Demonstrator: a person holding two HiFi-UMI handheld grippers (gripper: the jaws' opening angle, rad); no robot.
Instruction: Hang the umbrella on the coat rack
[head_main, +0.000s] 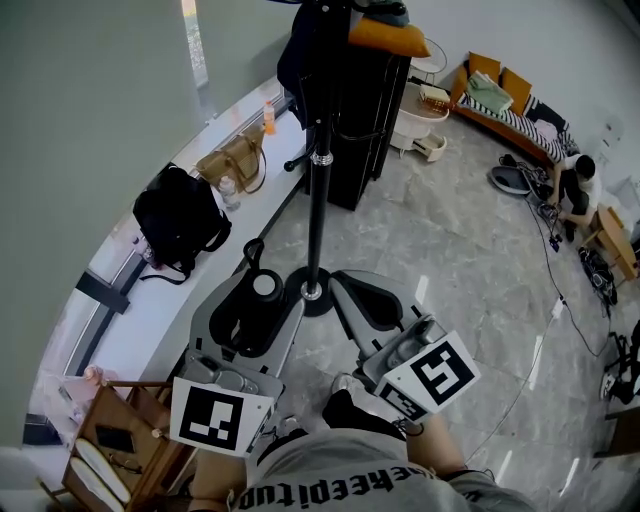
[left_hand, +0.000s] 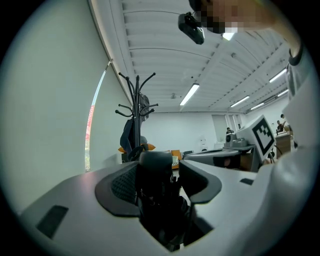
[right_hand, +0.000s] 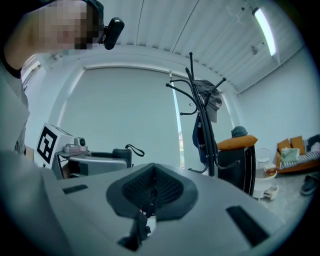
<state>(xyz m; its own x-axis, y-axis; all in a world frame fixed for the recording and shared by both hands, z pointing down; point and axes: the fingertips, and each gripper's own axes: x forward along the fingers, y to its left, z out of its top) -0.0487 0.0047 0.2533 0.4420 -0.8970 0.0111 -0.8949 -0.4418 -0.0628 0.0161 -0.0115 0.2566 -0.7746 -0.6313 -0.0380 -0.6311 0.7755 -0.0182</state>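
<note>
A black folded umbrella (head_main: 252, 318) stands upright between the jaws of my left gripper (head_main: 262, 300), which is shut on it; its strap loop (head_main: 252, 249) sticks out at the far end. In the left gripper view the umbrella's handle (left_hand: 156, 167) fills the gap between the jaws. The coat rack's black pole (head_main: 318, 180) rises just beyond both grippers, with its base (head_main: 312, 291) between them. Its hooks (left_hand: 136, 95) show ahead, and dark clothing (head_main: 300, 50) hangs on them. My right gripper (head_main: 347, 284) is to the right of the base, shut and holding nothing (right_hand: 152, 190).
On the white window ledge (head_main: 150, 320) at left lie a black bag (head_main: 178, 215), a brown bag (head_main: 235, 160) and an orange bottle (head_main: 268, 118). A black cabinet (head_main: 362, 110) stands behind the rack. A wooden stand (head_main: 110, 440) is at lower left. A person (head_main: 575, 185) crouches far right among cables.
</note>
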